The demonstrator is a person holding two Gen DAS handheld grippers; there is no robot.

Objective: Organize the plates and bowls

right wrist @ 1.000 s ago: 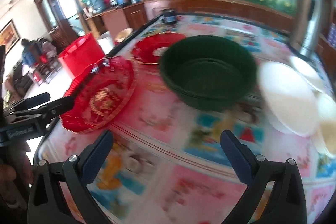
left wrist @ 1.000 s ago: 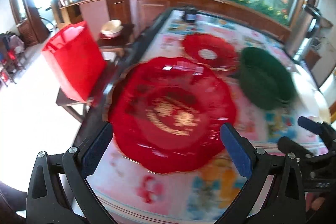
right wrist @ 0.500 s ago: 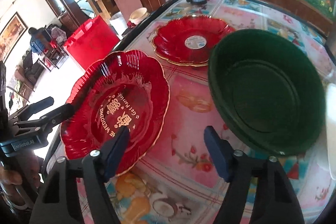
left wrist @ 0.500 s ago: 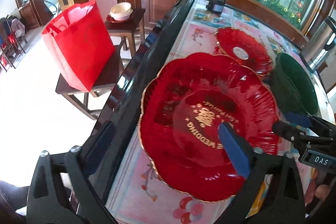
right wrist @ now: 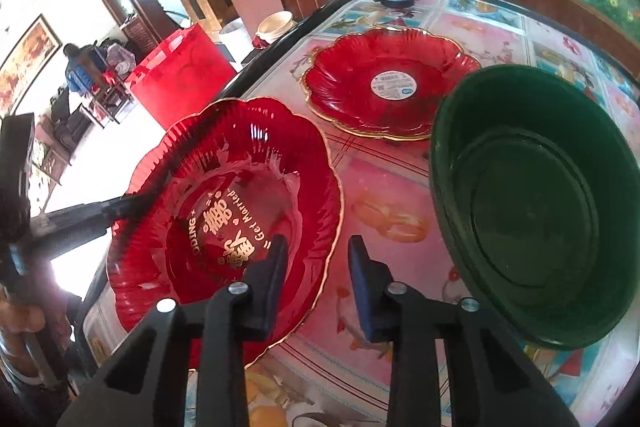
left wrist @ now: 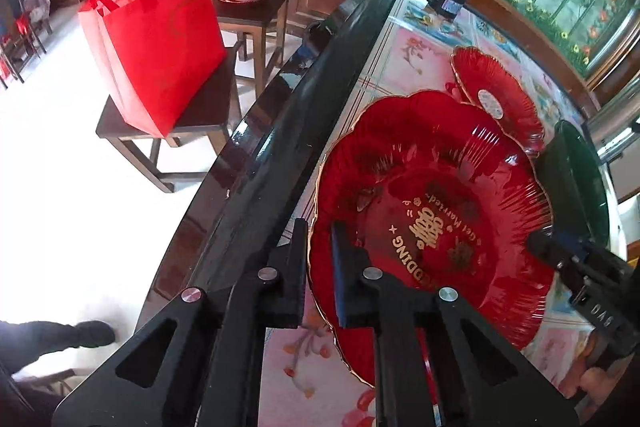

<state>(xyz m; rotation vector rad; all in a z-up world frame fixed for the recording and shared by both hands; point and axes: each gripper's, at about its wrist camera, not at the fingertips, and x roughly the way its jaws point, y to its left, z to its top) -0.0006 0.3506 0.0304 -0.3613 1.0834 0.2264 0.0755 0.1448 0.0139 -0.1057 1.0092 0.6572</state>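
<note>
Left gripper (left wrist: pixel 320 267): I've got the jaws nearly shut around the rim of the scalloped red glass plate with gold lettering (left wrist: pixel 432 223), table-edge side.
Right gripper (right wrist: pixel 316 267): narrowed, straddling the opposite rim; I can't tell whether it pinches yet.
Plate position: near corner of the floral-cloth table (right wrist: pixel 400 187), just beside the second red scalloped plate (right wrist: pixel 388 83) and the dark green round bowl (right wrist: pixel 536 203).
Doing it well: I'd lift level, both sides together, since glass looks slippery, and clear the bowl's rim.
</note>
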